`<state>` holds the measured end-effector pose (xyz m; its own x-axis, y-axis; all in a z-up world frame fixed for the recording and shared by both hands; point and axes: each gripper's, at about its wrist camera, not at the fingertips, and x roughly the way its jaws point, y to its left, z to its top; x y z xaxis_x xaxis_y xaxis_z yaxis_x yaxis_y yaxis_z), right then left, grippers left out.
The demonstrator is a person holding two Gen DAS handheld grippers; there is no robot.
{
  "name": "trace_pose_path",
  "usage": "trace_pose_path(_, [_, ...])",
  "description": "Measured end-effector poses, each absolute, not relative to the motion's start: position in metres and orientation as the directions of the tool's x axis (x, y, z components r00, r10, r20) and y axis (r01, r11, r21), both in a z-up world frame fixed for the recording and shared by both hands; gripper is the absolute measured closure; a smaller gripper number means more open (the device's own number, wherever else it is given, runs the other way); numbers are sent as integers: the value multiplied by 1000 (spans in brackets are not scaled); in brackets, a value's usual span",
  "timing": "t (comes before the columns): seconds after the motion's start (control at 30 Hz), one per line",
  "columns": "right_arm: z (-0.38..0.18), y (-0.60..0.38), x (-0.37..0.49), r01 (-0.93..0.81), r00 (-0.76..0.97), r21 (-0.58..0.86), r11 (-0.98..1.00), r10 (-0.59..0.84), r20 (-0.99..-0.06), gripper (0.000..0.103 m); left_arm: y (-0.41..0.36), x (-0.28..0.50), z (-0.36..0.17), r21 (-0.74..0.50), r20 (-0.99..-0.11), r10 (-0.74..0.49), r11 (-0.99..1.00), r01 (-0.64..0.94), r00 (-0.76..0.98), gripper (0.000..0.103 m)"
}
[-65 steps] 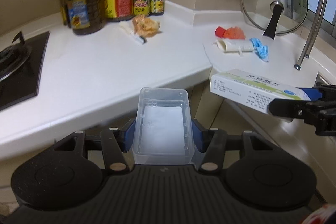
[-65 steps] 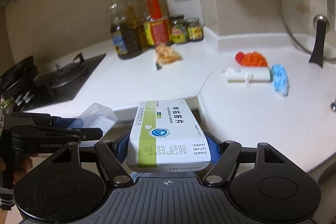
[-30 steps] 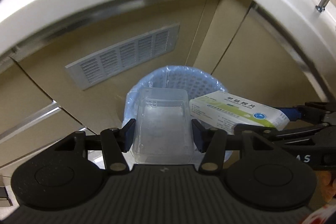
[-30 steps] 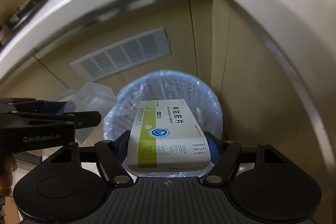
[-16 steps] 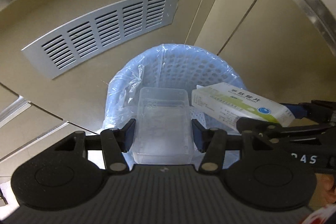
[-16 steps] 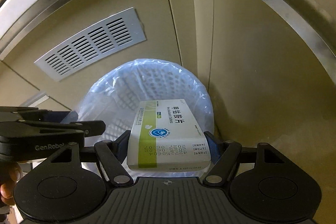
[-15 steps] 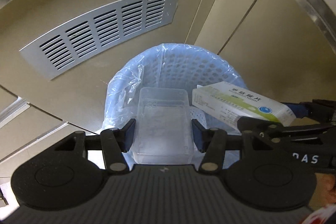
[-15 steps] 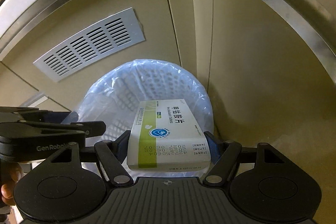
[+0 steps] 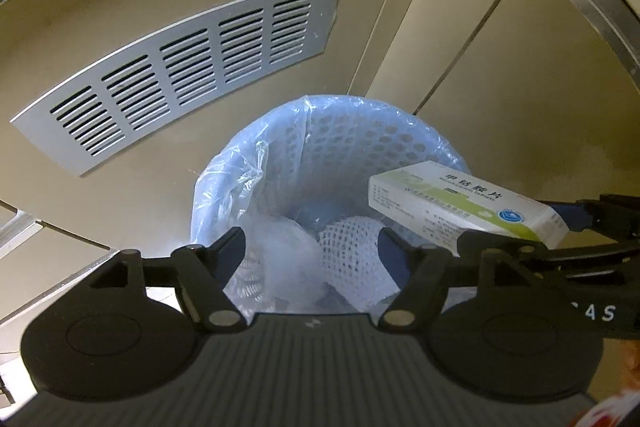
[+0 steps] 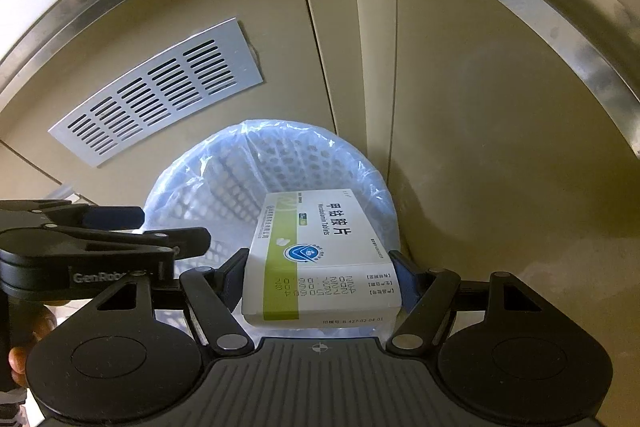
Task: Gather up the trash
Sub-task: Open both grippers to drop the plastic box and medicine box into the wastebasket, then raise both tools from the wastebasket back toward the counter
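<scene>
- Beige cabinet fronts fill the background, meeting in an inside corner.
- A grey louvred vent panel with rows of dark slots is set into the cabinet face left of that corner.
- A vertical beige corner strip runs down just right of the vent panel.
- Brushed-metal trim curves along the upper edge of the doors, above the vent panel.
- A white countertop edge sits above the trim.
- Light is dim and warm.
</scene>
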<state>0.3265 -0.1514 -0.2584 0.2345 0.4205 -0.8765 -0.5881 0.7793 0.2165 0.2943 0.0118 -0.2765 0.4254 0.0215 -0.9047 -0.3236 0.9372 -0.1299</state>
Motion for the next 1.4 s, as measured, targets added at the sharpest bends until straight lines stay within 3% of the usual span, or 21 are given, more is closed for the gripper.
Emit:
trace_pose_path(0.4, [-251, -144, 326, -566, 257, 271, 779, 479, -840, 31, 28, 267, -254, -109, -897, 69, 923, -369, 437, 33])
trace_pose_path(0.53, [-251, -140, 325, -557, 260, 303, 774, 509, -821, 11, 33, 257, -246, -99, -894, 92, 914, -394, 438, 33])
trace_pose_path(0.93, [-223, -150, 296, -645, 209, 268, 716, 502, -839, 11, 21, 223, -206, -73, -882, 151, 892, -445, 447, 33])
trace_pose_path(1.4, [-153, -176, 270, -694, 251, 289, 659, 598, -762, 11, -9, 196, -129, -63, -815, 221, 885, -462, 535, 33])
